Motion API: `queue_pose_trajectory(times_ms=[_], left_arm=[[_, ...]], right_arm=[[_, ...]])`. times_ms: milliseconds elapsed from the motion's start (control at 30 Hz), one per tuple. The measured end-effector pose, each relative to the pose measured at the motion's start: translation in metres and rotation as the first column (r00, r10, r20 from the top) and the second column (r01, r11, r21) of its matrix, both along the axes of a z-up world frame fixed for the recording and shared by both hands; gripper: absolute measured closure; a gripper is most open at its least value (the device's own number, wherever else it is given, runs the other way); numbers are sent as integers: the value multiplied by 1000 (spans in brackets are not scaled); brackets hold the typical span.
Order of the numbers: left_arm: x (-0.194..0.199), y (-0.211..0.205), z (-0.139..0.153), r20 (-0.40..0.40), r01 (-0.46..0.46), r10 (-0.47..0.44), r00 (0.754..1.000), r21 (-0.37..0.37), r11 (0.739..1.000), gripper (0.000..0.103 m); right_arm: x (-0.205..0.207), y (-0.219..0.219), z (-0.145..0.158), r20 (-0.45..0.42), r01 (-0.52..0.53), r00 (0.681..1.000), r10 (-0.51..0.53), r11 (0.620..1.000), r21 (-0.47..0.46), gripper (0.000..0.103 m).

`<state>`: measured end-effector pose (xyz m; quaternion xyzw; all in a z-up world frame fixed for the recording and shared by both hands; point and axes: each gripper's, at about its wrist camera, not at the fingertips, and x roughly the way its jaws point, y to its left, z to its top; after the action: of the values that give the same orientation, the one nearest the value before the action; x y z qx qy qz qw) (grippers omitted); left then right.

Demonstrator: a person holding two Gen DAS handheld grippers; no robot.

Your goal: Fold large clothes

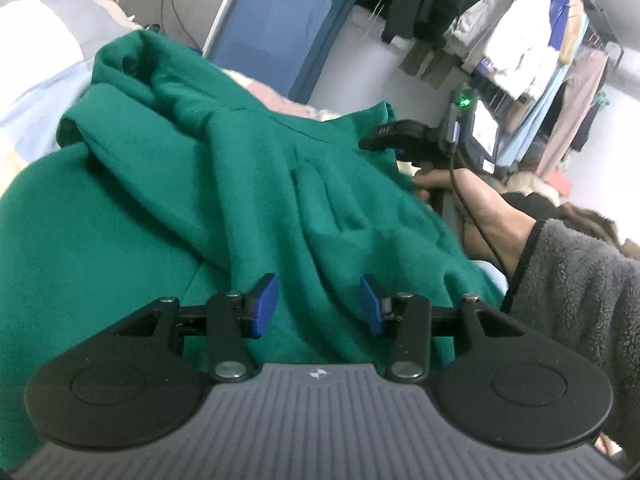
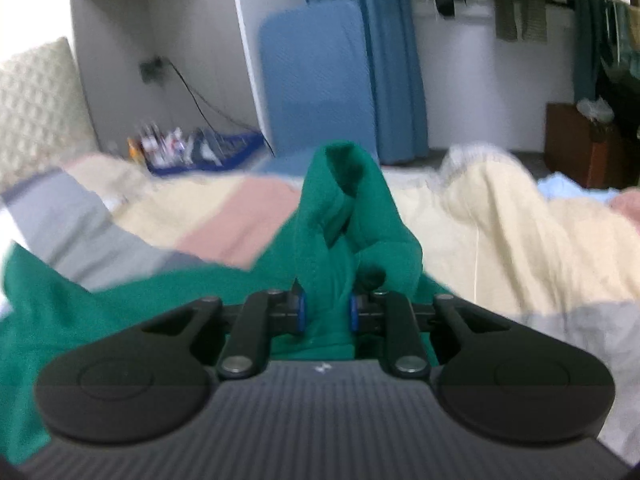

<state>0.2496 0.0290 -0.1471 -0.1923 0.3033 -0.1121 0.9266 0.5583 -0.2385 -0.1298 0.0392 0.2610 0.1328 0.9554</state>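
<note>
A large green garment [image 1: 168, 208] lies rumpled across the bed, filling most of the left wrist view. My left gripper [image 1: 318, 306] is open just above the green fabric, nothing between its blue pads [image 1: 266, 306]. My right gripper [image 2: 326, 314] is shut on a bunched fold of the green garment [image 2: 340, 220], which rises in front of its fingers. The right gripper also shows in the left wrist view [image 1: 384, 136], at the garment's far right edge, held by a hand in a grey fleece sleeve.
A patchwork quilt [image 2: 500, 220] in cream, pink and grey covers the bed. A blue padded board [image 2: 316, 76] leans against the wall beyond. A rack of hanging clothes [image 1: 532, 40] stands at the right. A brown box [image 2: 580, 144] is at the far right.
</note>
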Motion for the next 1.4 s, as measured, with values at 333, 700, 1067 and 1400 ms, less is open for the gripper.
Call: queue_pose_trajectory(times_ms=[333,700,1067,1400], left_arm=[[4,0,-1,-32,-11,12,999,37,999,52],[-46,10,41,19,-72,71,997,84,994,52],[-113,6,77,46,-79,73,996,125,989,47],[-136,27,76,-46,-120,126,991,117,986,40]], right_arm=[[-7,-6,-15,7,-28,1000,27,999,29,75],[-106,-8,39,1,-60,998,60,998,32,71],[-247,-29,77,-50,-134,990,134,991,14,71],[-306,-66,70,-156,-103,982,109,994,43,39]])
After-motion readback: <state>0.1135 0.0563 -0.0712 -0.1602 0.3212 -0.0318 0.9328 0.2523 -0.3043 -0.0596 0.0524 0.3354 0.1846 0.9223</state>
